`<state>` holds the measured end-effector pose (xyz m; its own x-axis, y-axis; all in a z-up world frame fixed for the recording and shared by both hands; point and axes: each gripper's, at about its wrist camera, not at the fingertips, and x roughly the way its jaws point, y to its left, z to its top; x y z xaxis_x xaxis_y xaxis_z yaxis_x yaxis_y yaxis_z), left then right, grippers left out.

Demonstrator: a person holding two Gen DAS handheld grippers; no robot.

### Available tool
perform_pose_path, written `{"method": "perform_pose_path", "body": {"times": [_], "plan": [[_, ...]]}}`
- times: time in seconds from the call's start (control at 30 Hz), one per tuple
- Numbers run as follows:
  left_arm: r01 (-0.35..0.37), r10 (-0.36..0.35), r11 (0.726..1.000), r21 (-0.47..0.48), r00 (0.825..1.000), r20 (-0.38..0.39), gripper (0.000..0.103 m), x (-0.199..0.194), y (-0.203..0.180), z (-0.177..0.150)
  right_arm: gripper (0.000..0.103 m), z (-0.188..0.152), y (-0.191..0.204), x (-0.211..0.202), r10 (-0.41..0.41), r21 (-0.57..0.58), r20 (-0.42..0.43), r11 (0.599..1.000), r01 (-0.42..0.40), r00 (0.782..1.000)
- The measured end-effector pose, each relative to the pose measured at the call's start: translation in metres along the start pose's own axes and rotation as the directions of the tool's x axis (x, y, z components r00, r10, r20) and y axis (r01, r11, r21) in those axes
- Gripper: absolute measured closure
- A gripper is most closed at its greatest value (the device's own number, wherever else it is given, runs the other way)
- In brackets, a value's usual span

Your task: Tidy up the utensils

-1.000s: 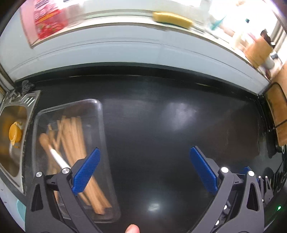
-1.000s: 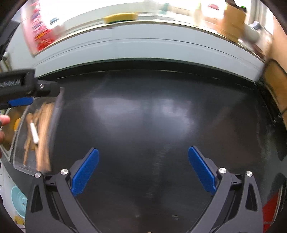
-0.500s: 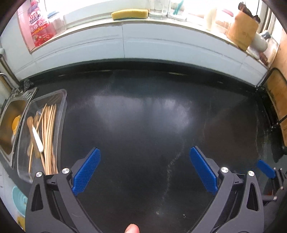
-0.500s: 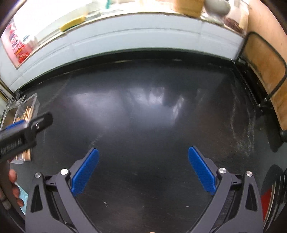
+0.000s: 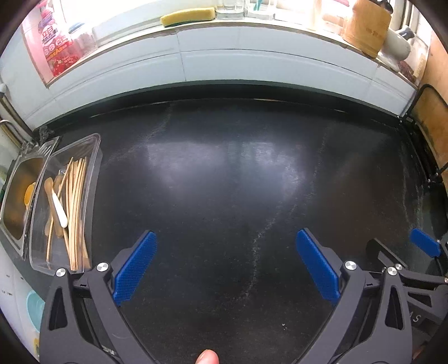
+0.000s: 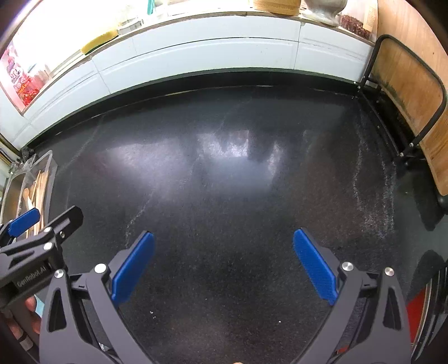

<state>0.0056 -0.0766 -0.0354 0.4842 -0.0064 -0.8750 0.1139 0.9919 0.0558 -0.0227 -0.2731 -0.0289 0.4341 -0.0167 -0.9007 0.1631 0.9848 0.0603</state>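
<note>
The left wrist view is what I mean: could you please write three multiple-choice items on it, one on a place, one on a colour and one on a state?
1. Where does the clear tray stand?
A. against the back wall
B. at the left end of the counter, beside the sink
C. at the right, by the wooden board

2. What colour is the sponge on the ledge?
A. yellow
B. blue
C. red

3. How is the left gripper?
A. shut on a chopstick
B. shut on nothing
C. open and empty

Answers:
1. B: the tray lies on the black counter right next to the sink.
2. A: the sponge is yellow.
3. C: its blue pads stand wide apart with only bare counter between them.
</note>
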Motion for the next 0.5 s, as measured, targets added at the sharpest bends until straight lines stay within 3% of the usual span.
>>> {"method": "perform_pose_path", "body": {"times": [0.5], "plan": [[-0.039,0.039,0.999,0.01,0.999,-0.029,0.006,0.013,0.028,0.011,0.007,0.021,0.007,0.014,-0.04,0.064,-0.021,0.997,0.041,0.999]]}}
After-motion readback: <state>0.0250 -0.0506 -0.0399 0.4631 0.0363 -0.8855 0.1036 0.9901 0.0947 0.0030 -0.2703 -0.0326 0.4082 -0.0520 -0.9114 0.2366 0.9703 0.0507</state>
